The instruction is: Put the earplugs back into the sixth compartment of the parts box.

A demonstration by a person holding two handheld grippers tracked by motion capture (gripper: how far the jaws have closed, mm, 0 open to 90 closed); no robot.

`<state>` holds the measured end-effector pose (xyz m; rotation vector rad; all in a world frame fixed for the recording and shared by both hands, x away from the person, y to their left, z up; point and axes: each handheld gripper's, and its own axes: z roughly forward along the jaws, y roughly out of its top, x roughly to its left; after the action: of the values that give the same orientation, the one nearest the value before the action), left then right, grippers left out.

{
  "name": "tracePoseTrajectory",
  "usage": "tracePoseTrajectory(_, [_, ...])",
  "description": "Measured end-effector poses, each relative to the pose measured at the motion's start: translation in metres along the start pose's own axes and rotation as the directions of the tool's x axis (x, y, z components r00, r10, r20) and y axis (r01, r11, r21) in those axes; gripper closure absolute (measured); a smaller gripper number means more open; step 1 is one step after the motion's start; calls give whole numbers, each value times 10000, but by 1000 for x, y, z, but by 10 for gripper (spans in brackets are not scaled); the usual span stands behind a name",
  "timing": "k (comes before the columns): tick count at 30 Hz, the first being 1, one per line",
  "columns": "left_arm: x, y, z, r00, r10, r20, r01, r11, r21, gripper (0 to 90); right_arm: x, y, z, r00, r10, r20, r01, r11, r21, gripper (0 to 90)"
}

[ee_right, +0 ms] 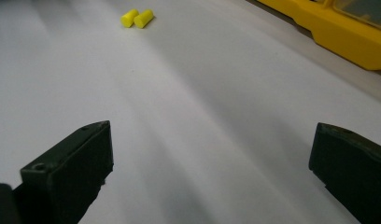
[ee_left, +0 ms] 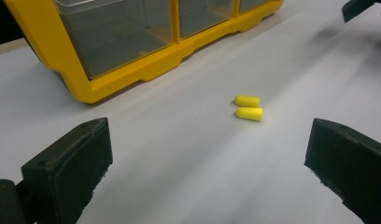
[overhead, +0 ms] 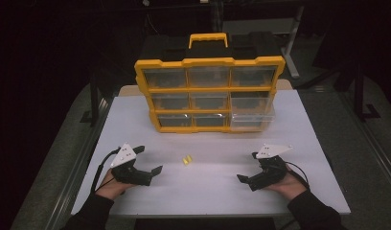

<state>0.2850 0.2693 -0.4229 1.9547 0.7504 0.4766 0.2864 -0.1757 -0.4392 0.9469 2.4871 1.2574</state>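
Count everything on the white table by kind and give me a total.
Yellow foam earplugs: 2
Yellow plastic drawer organiser with clear drawers: 1
Black handheld grippers: 2, left gripper and right gripper
Total: 5

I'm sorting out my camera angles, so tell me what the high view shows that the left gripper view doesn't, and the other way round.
High view alone: the whole organizer with its black-and-yellow handle, nine drawers, the bottom right one pulled out a little, plus both hands and both open tongs, left and right.

Left gripper view alone: a close look at the earplugs, two separate pieces lying side by side, seen between its own jaws.

Both: the earplugs, the white table and the organizer's front.
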Motion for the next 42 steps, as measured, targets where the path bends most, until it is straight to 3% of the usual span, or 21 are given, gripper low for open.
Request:
tracePoseTrajectory(17, [-2,-1,5,9991,209,362,-215,9996,169,3,10,17,10,9999,-17,-162,22,9996,276,0])
tracePoseTrajectory(32, [-3,-1,5,9994,193,301,-199,9996,205,3,20,37,25,9981,-192,-579,209,9994,293,2])
tracePoseTrajectory(42, [-2,-2,6,9995,44,315,-58,9991,423,3,24,46,32,9961,-229,-848,250,9994,239,51])
